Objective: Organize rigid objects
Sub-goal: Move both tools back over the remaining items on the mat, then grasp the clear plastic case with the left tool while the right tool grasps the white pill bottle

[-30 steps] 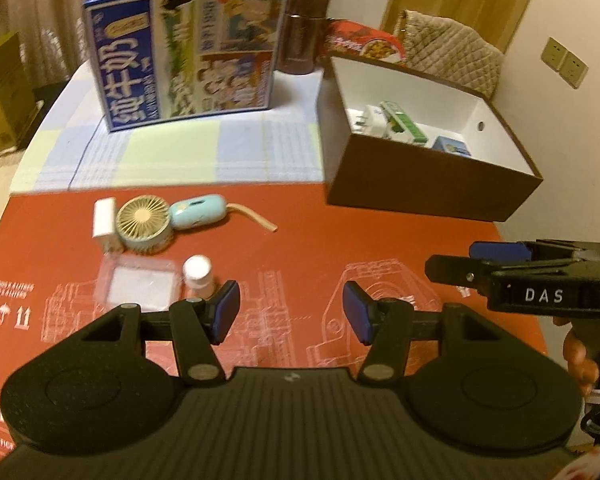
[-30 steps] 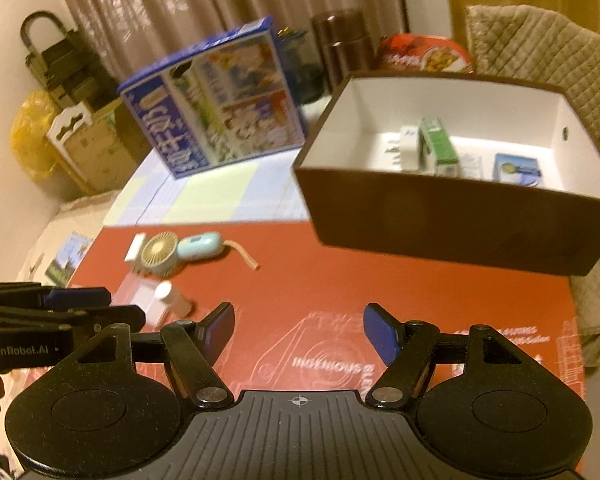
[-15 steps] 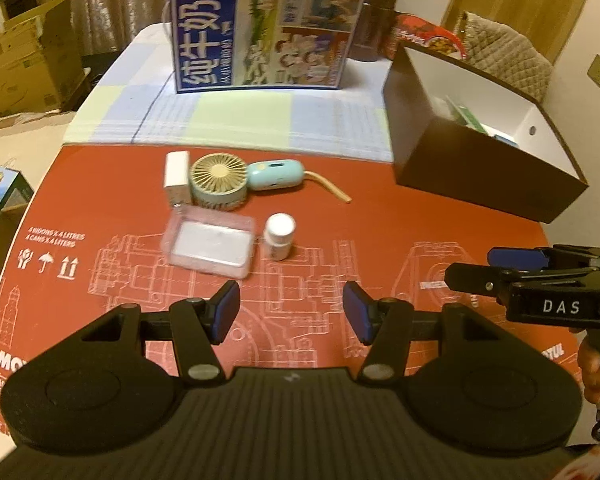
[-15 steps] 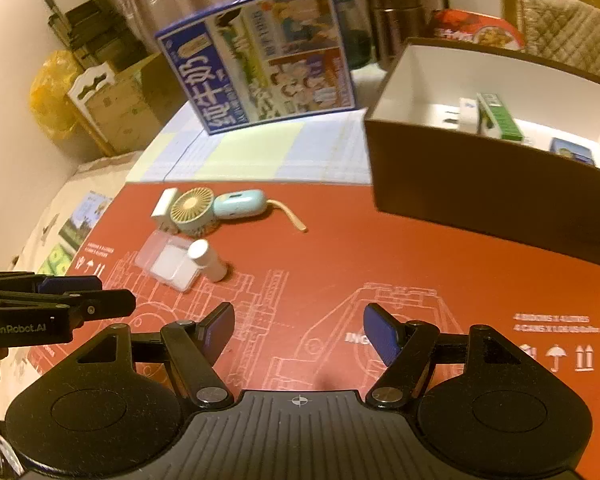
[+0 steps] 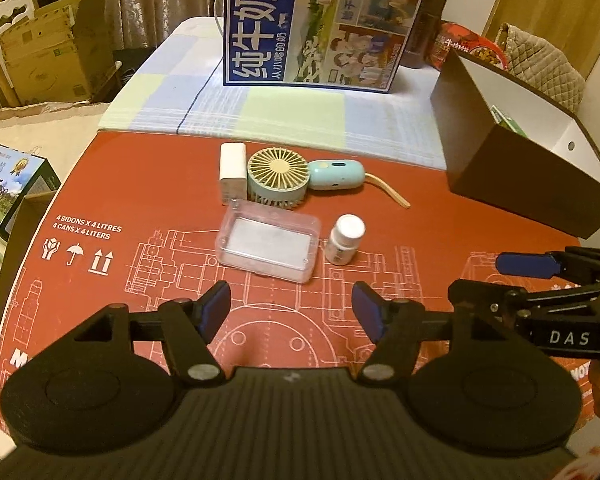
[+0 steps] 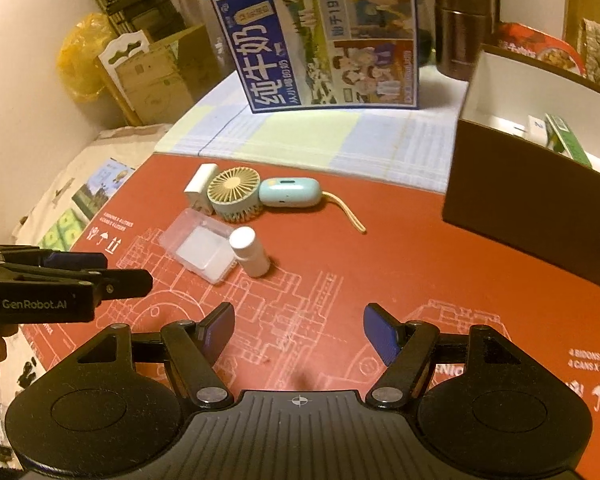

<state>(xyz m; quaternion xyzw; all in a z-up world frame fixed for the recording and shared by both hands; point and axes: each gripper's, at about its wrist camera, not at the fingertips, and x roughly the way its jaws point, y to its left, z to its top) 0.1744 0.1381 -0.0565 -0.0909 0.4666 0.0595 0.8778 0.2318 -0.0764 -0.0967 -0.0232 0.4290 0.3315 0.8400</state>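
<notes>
On the red mat lie a clear plastic case (image 5: pixel 269 246) (image 6: pixel 199 249), a small white bottle (image 5: pixel 345 239) (image 6: pixel 249 257), a teal hand fan with a cream grille (image 5: pixel 279 178) (image 6: pixel 236 193) and a white charger block (image 5: pixel 233 173) (image 6: pixel 201 187). My left gripper (image 5: pixel 291 313) is open and empty, just short of the case and bottle. My right gripper (image 6: pixel 299 330) is open and empty, to the right of the bottle; it also shows at the right in the left wrist view (image 5: pixel 504 276). The brown box (image 5: pixel 532 168) (image 6: pixel 528 196) holds several small items.
A blue milk carton box (image 5: pixel 320 24) (image 6: pixel 324 44) stands at the back on a checked cloth (image 5: pixel 284 116). A brown canister (image 6: pixel 462 28) and a red snack pack (image 6: pixel 540 46) stand behind the brown box. Cardboard boxes (image 5: pixel 44 52) stand on the floor at left.
Both grippers have swung left and moved in toward the small objects, which now sit centred and larger. The brown box has slid to the right edge. Both stay open.
</notes>
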